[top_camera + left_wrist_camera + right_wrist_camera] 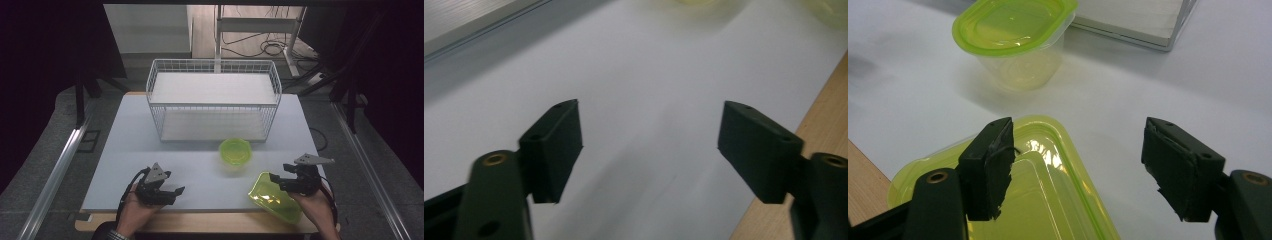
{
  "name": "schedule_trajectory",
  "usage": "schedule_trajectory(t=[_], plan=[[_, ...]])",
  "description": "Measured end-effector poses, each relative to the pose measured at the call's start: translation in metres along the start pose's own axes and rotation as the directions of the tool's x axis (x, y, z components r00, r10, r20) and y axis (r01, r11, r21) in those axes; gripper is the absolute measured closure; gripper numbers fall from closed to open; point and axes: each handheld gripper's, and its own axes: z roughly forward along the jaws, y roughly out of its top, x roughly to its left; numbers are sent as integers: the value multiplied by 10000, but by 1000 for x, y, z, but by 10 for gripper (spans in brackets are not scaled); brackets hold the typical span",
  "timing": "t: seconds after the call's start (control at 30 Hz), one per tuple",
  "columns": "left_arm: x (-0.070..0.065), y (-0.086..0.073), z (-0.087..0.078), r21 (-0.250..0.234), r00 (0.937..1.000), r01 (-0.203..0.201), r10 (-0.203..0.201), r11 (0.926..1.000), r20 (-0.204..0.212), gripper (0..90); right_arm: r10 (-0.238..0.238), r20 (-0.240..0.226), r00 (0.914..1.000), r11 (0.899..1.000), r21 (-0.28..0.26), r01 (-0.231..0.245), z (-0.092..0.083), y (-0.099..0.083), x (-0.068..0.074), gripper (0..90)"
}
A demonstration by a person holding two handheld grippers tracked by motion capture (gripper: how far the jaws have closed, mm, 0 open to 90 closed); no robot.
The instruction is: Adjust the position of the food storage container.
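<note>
A clear tub with a green lid (235, 151) (1015, 45) stands on the white table, in front of the wire basket. A flat green tray-like lid (274, 197) (1048, 200) lies at the table's front right edge. My right gripper (279, 175) (1078, 160) hovers over it, open; its left jaw is above the lid's rim and its right jaw is over bare table. My left gripper (175, 186) (649, 145) is at the front left, open, with only table between its jaws.
A white wire basket (214, 100) with a white floor stands at the back middle of the table (120, 150). A wooden strip (804, 120) runs along the table's front edge. Dark floor and metal rails flank the table.
</note>
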Motion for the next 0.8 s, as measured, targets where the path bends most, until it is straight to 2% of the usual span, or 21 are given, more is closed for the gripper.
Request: schedule_trajectory(t=[0.1, 0.23, 0.27, 0.3, 0.33, 0.4, 0.47, 0.5, 0.53, 0.57, 0.6, 0.63, 0.67, 0.7, 0.73, 0.77, 0.8], plan=[[0, 3, 3, -20, 10000, 28, -28, 10000, 30, 457, 6, 2, 10000, 10000, 24, -6, 1, 0, 0, 297], [0, 12, 14, -7, 9996, 1, 0, 10000, 266, 675, -75, 5, 10000, 10000, 54, 75, 2, 0, 1, 299], [0, 16, 18, 26, 9993, -91, 90, 10000, 360, 675, -93, -19, 10000, 9999, 85, 93, 2, 0, 1, 303], [-1, 20, 23, 43, 9989, -173, 171, 9998, 439, 754, -171, -7, 9999, 9998, 120, 172, 3, 0, 2, 318], [-1, 20, 23, 43, 9989, -173, 171, 9998, 439, 775, -171, -7, 9999, 9998, 120, 172, 3, 0, 2, 318], [-2, 22, 25, 89, 9983, -200, 195, 9998, 543, 783, -261, -110, 9996, 9995, 181, 263, 2, 1, 3, 384], [-4, 20, 23, 148, 9984, -228, 220, 9996, 523, 761, -407, -265, 9988, 9989, 227, 413, 1, 3, 4, 503], [-4, 20, 23, 148, 9984, -228, 220, 9996, 523, 722, -407, -265, 9988, 9989, 227, 413, 1, 3, 4, 503], [-4, 17, 19, 65, 9988, -139, 136, 9999, 475, 642, -635, -306, 9975, 9977, 228, 642, 0, 7, 6, 627], [-4, 17, 19, 65, 9988, -139, 136, 9999, 475, 572, -635, -306, 9975, 9977, 228, 642, 0, 7, 6, 627], [-4, 14, 16, 25, 9994, -29, 28, 10000, 346, 502, -858, -583, 9946, 9959, 237, 873, 1, 13, 8, 732], [-4, 14, 16, 25, 9994, -29, 28, 10000, 346, 467, -858, -583, 9946, 9959, 237, 873, 1, 13, 8, 732], [-5, 10, 14, 20, 9998, 29, -30, 10000, 210, 410, -1106, -861, 9901, 9931, 290, 1135, 5, 18, 12, 818], [-5, 10, 14, 20, 9998, 29, -30, 10000, 210, 368, -1106, -861, 9901, 9931, 290, 1135, 5, 18, 12, 818], [-5, 8, 12, 32, 10000, -21, 21, 10000, 97, 368, -1218, -923, 9883, 9915, 352, 1255, 7, 20, 13, 842], [-6, 7, 11, 2, 10000, -85, 85, 10000, -15, 280, -1502, -1081, 9827, 9858, 589, 1572, 17, 26, 16, 879], [-6, 6, 9, -53, 9998, -133, 132, 9999, -155, 280, -1502, -1081, 9827, 9858, 589, 1572, 17, 26, 16, 879]])
